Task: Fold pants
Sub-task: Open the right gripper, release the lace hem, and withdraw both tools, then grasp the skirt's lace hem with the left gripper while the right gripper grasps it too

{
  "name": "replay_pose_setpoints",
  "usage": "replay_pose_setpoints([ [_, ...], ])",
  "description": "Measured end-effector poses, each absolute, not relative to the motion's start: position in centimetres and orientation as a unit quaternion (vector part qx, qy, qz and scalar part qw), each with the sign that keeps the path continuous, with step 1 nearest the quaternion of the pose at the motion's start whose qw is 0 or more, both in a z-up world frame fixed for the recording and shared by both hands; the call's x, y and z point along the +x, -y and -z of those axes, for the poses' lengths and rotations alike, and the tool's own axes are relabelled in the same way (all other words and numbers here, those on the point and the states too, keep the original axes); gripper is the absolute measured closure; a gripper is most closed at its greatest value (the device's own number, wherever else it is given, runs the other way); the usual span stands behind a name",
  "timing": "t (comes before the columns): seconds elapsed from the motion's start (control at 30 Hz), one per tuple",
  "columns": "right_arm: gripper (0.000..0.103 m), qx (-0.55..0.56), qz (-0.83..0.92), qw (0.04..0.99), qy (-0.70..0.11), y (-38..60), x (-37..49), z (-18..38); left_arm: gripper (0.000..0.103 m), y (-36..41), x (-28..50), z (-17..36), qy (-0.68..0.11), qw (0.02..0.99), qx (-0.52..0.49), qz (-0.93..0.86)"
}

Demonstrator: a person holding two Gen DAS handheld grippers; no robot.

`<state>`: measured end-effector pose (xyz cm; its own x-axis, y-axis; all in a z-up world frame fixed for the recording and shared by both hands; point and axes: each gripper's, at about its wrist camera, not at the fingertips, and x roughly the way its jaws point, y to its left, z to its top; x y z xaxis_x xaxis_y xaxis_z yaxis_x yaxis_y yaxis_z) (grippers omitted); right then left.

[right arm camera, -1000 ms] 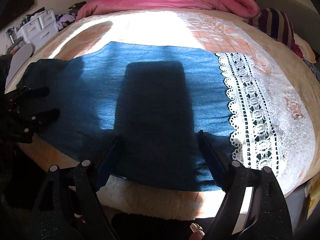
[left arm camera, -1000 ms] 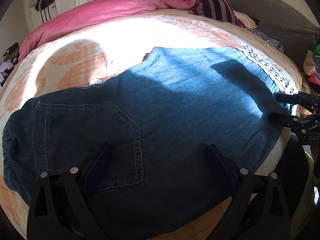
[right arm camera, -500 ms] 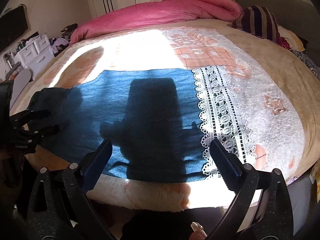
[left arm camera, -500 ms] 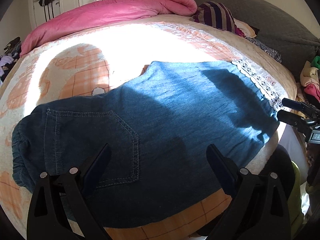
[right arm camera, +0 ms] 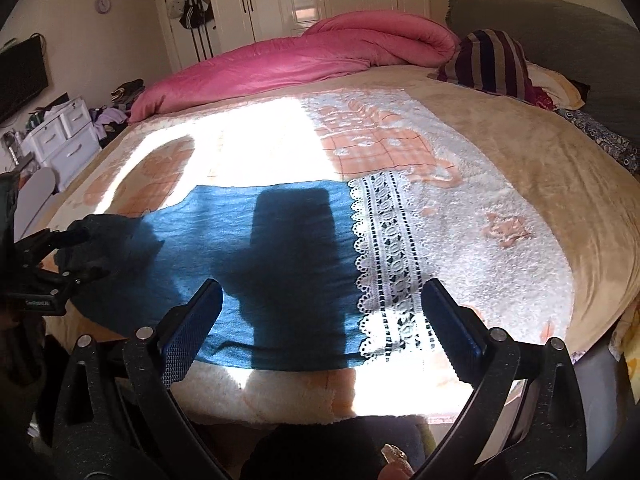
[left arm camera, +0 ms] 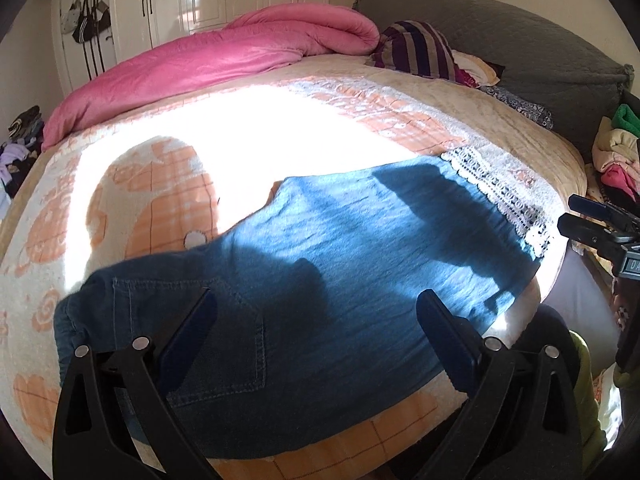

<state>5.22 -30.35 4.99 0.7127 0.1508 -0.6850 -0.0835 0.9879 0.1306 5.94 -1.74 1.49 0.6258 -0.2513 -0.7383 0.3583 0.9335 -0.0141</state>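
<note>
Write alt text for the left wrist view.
Blue denim pants with a lace hem lie flat across a patterned bed, back pocket nearest. The open left gripper hovers over them; the right gripper shows at right.

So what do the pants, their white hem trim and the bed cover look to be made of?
The pants look like blue denim: matte woven surface, with contrast stitching around a back pocket. The hem trim appears to be white lace, shown by its openwork holes and scalloped edges. The bed cover seems a plush fleece blanket: fuzzy nap, printed peach pattern, though the exact fibre is unclear.
</note>
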Motion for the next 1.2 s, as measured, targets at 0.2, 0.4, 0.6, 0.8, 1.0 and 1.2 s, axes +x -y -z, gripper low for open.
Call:
replay_pose_setpoints([
  [0.2, 0.009, 0.057, -0.032, 0.927, -0.369, 32.6, 4.3, -5.4, 0.004, 3.8, 6.9, -3.3, -0.380, 0.901, 0.078, 0.193],
  [0.4, 0.009, 0.067, -0.009, 0.927, -0.368, 34.2, 3.8, -5.3, 0.004, 6.7, 7.9, -4.9, -0.360, 0.902, 0.099, 0.217],
  [0.6, 0.009, 0.078, 0.004, 0.927, -0.368, 35.3, 3.4, -4.9, 0.004, 9.8, 9.9, -5.3, -0.358, 0.893, 0.125, 0.242],
  [0.8, 0.009, 0.097, 0.008, 0.920, -0.380, 36.3, 3.6, -3.5, 0.004, 13.3, 12.8, -4.6, -0.374, 0.876, 0.138, 0.273],
  [1.0, 0.009, 0.111, 0.010, 0.912, -0.394, 37.0, 4.3, -2.0, 0.004, 16.7, 15.6, -2.3, -0.407, 0.851, 0.154, 0.294],
  [1.2, 0.009, 0.128, 0.009, 0.902, -0.412, 37.4, 5.3, -0.4, 0.004, 19.8, 18.2, 0.7, -0.429, 0.829, 0.177, 0.314],
])
